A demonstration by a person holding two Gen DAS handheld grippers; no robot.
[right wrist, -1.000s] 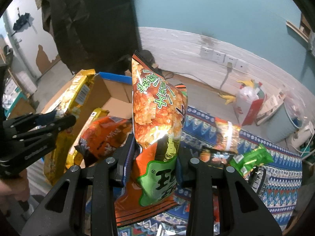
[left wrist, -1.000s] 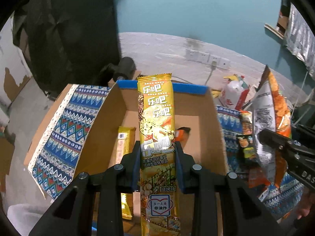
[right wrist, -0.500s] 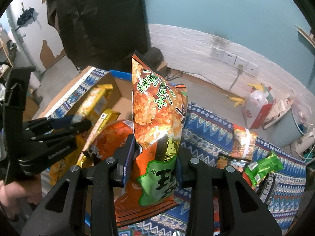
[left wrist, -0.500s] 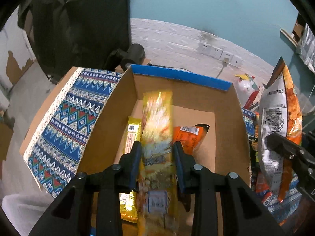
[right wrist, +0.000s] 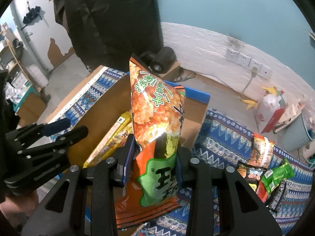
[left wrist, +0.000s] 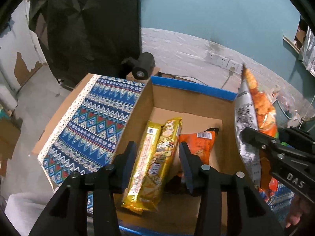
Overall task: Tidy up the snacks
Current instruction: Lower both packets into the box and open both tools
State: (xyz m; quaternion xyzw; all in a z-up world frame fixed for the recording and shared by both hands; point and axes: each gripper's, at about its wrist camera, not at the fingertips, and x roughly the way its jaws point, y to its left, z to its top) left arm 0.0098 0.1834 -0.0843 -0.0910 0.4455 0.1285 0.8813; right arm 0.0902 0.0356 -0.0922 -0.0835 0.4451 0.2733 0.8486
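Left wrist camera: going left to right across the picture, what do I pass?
Patterned cloth → yellow snack packets in the cardboard box → orange packet → tall chip bag, held by the right gripper.

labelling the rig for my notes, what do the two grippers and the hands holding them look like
Both the left gripper and the right gripper are matte black plastic with angular cut-out frames, silver round bolt heads and blue pads inside the fingers. White letters "DAS" mark the right one's side. Only slivers of bare skin show; no sleeves or cables visible.
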